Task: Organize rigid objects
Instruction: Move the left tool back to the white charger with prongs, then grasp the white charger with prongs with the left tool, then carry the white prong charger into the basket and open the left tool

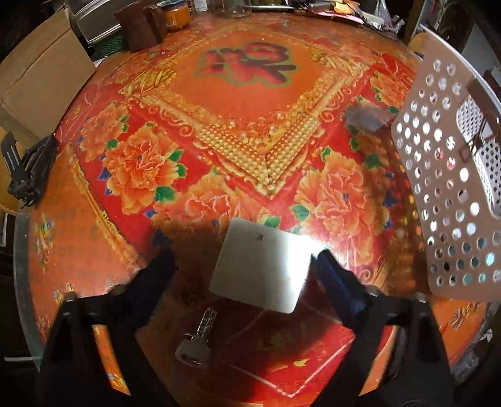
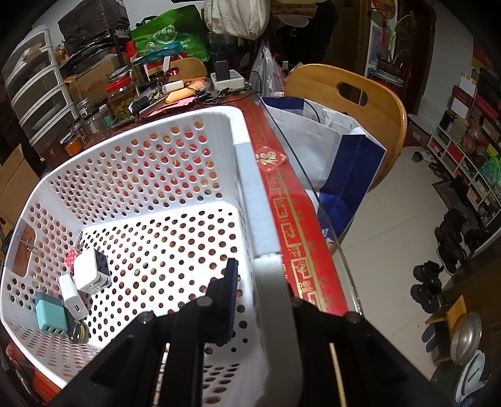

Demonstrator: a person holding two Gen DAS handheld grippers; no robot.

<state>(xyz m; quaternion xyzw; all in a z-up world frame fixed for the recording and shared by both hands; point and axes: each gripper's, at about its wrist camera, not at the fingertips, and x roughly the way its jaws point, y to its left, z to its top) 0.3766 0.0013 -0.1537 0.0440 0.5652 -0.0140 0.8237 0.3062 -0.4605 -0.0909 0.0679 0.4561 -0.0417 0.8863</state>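
Note:
A white card (image 1: 260, 266) lies flat on the red floral table (image 1: 238, 94). My left gripper (image 1: 244, 260) hangs over it, open, with the card between the fingers and a gap at the left finger (image 1: 159, 269). A silver key (image 1: 195, 341) lies just nearer than the card. The white perforated basket (image 1: 451, 188) stands at the right. My right gripper (image 2: 263, 297) is shut on the basket's near rim (image 2: 272, 300), one finger (image 2: 230, 297) inside the wall, the other hidden outside it. In the basket's left corner lie a white charger cube (image 2: 92, 270), a teal charger (image 2: 50, 316) and a small white adapter (image 2: 73, 297).
A small clear piece (image 1: 366, 117) lies near the basket. A black clamp (image 1: 28, 169) sits at the table's left edge, beside a cardboard box (image 1: 40, 78). Jars (image 1: 177, 14) and clutter line the far edge. A wooden chair (image 2: 353, 94) with a blue-white bag (image 2: 325, 150) stands beyond the table.

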